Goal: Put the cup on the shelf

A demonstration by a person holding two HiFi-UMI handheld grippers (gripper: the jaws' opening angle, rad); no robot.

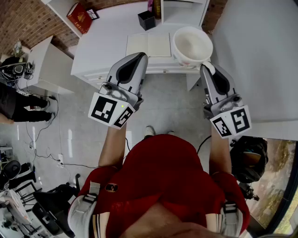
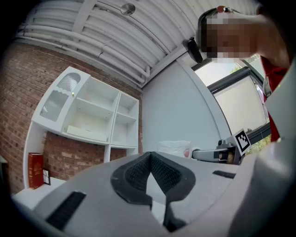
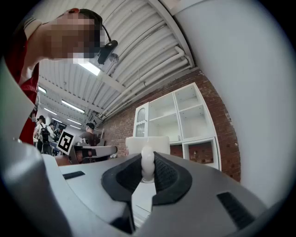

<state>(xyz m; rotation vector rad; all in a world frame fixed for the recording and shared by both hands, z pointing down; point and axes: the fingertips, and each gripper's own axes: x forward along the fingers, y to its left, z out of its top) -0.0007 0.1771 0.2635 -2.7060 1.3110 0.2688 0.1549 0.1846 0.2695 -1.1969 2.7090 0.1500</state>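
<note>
The right gripper (image 1: 207,69) pinches the cup (image 1: 192,45) by its handle (image 3: 147,163), the shelf (image 3: 178,115) stands ahead and above, and the left gripper (image 1: 139,56) is closed and empty.

Cropped at 12 o'clock, head view: shelf (image 1: 64,14). Hidden behind right gripper (image 3: 147,170): lower half of cup (image 3: 159,144). Too small to read: red box (image 1: 79,17) print at 11 o'clock.
</note>
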